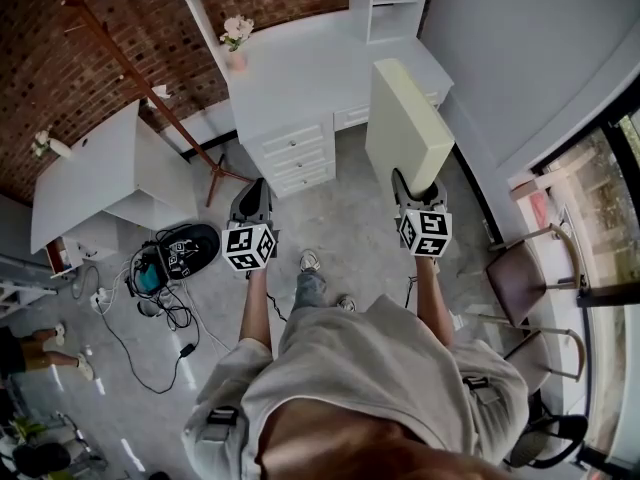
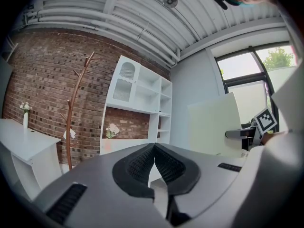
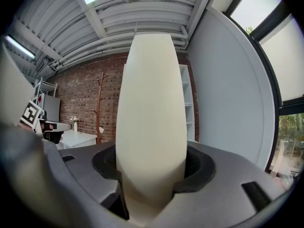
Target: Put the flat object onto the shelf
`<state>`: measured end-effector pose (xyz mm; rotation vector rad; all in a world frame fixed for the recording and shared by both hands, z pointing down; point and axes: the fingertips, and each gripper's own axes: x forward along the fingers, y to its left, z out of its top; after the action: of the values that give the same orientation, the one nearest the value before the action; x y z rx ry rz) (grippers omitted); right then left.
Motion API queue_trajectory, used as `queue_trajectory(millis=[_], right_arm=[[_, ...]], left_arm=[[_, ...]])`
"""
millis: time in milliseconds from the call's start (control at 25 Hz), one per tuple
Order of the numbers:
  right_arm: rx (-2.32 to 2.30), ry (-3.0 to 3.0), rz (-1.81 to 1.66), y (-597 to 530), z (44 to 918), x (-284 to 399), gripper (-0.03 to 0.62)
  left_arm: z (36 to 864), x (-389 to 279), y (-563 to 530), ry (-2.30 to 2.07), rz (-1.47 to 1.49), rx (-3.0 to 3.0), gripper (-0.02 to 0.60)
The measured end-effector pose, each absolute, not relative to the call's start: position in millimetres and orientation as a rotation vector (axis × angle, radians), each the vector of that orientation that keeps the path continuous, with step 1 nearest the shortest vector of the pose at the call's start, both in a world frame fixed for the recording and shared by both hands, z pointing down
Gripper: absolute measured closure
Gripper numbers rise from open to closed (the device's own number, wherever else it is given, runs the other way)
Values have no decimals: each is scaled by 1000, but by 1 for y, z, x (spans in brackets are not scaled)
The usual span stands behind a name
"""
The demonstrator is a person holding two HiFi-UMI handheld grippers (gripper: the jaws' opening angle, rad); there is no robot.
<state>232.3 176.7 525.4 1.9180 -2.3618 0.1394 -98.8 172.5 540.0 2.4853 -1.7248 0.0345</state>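
Cream-coloured and matte, the flat object (image 1: 405,128) is a thick, smooth-faced slab with rounded corners. In the head view it stands on edge in my right gripper (image 1: 417,186), its long axis running forward from the jaws toward the white shelf unit (image 1: 395,3) ahead. I judge that my right hand is the one to carry it there. My left gripper (image 1: 256,186) hangs alongside, well apart from the slab. In the left gripper view its ribbed black pads (image 2: 137,167) meet with nothing between them. The shelf unit's open white compartments stand ahead against a rough red brick wall (image 2: 47,80), with the slab off to the right. In the right gripper view the jaws stand wide but are clamped on the slab's near end. Its narrow edge face fills the middle and hides most of the shelf unit behind.
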Motion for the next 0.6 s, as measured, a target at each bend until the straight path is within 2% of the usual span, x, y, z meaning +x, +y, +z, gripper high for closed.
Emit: queue_trajectory(millis=[600], right_arm=[[1990, -2295, 79, 58, 508, 198, 316]], left_arm=[[534, -124, 27, -1624, -30, 2554, 566]])
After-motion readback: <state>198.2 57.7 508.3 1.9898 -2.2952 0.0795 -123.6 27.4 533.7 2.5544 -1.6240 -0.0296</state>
